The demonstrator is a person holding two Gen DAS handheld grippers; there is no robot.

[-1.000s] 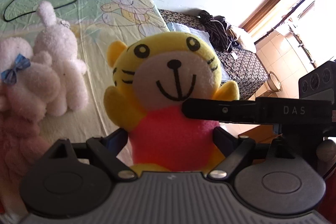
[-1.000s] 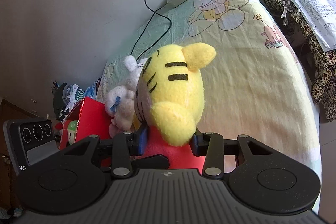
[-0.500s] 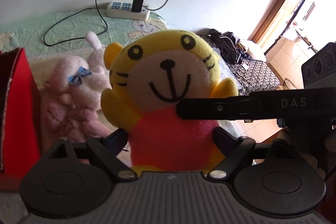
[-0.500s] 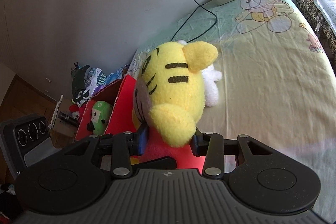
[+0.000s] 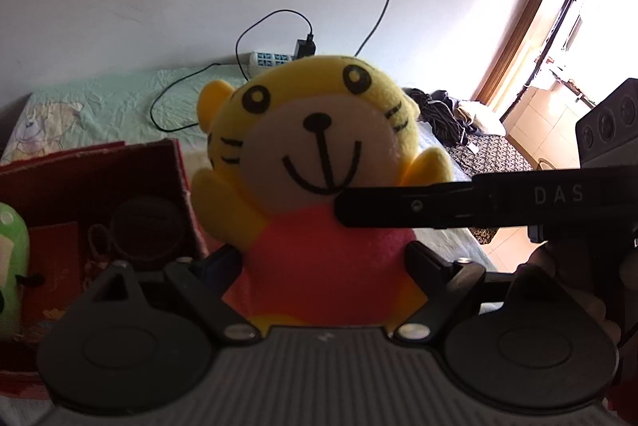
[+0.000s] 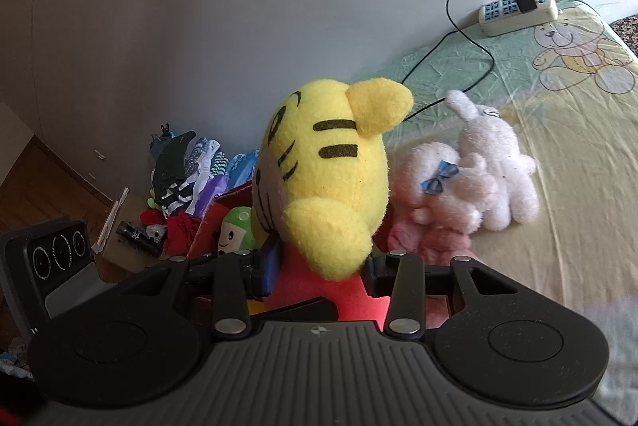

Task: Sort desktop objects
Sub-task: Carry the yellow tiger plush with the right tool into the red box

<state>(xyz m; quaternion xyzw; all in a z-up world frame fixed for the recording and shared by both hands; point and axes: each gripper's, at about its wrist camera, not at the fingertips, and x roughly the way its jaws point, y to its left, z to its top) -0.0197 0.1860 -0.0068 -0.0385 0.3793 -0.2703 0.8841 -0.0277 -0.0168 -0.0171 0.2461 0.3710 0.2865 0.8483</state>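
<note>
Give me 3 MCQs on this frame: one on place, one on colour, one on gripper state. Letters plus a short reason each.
1. Where is the green plush?
A. Inside the red box
B. On the power strip
C. On the floor tiles

2. What colour is the bow on the pink plush?
A. Red
B. Blue
C. Yellow

3. What is the state of the left gripper and right gripper?
A. Both open, empty
B. Only the left is gripping
C. Both shut on the tiger plush

Answers:
1 A: its green body sits within the red walls in both views.
2 B: the right wrist view shows a blue bow.
3 C: each wrist view shows its fingers pressed against the tiger's red body.
</note>
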